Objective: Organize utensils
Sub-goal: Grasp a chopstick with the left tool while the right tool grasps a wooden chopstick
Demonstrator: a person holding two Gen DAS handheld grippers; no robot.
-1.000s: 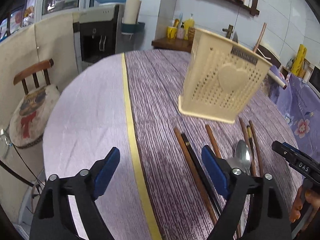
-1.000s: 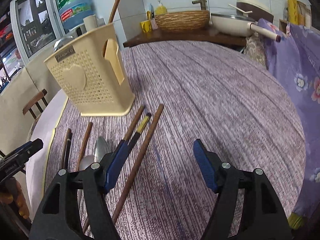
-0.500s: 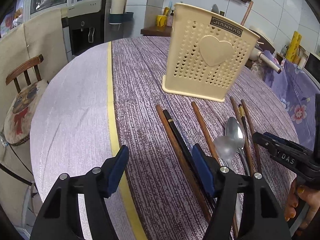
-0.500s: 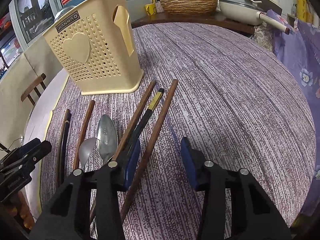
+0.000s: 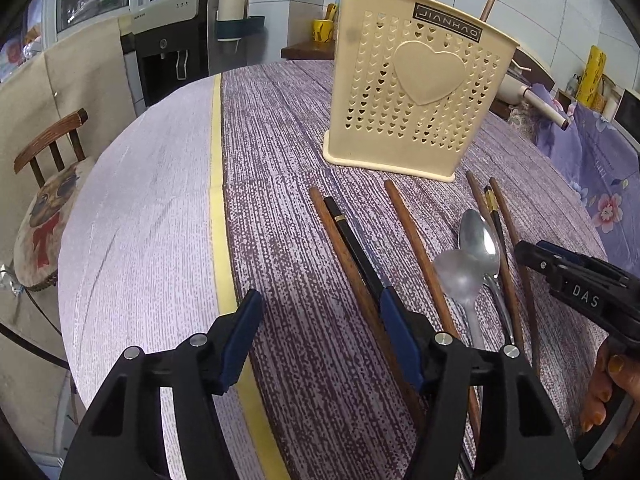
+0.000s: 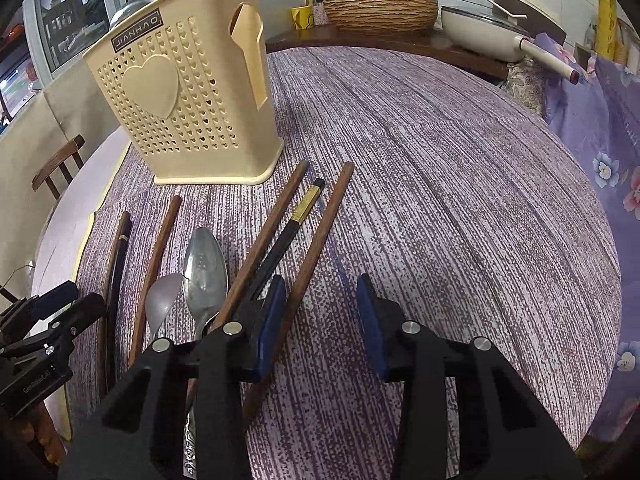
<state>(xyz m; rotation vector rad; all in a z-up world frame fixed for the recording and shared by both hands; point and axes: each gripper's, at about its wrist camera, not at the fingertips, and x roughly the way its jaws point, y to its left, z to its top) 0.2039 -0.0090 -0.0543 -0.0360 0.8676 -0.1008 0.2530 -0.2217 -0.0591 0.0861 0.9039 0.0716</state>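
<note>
Two hand-held grippers hang low over a round bench (image 5: 280, 128) w/ a purple-streaked cloth, utensils laid out in a loose row in front of a cream perforated utensil holder (image 5: 416, 84) that stands upright toward the far side, heart emblem facing the cameras. L gripper (image 5: 320, 332): jaws apart and closing, only bare cloth and a yellow stripe (image 5: 218, 184) between the blue pads; its right-hand pad sits just beside, maybe over, a black chopstick (image 5: 352, 240) that lies against a brown chopstick (image 5: 332, 232) on the row's left end. R gripper (image 6: 320, 320): jaws apart but narrower, also closing, w/ the outermost brown chopstick (image 6: 320, 232) running under the gap close to the left-hand pad; can't tell if the pad touches it. Next to that stick lie a black chopstick w/ gold band (image 6: 296, 216) and another brown one (image 6: 268, 236). Mid-row: two metal spoons (image 6: 204, 264), bowls toward the holder, the smaller one just beside the larger, then a lone brown stick (image 6: 160, 240). Fingers of the person's R hand (image 5: 604, 384) show at the edge of the L wrist view. A wooden chair (image 5: 44, 184) w/ a printed cushion stands off the bench's left rim.
</note>
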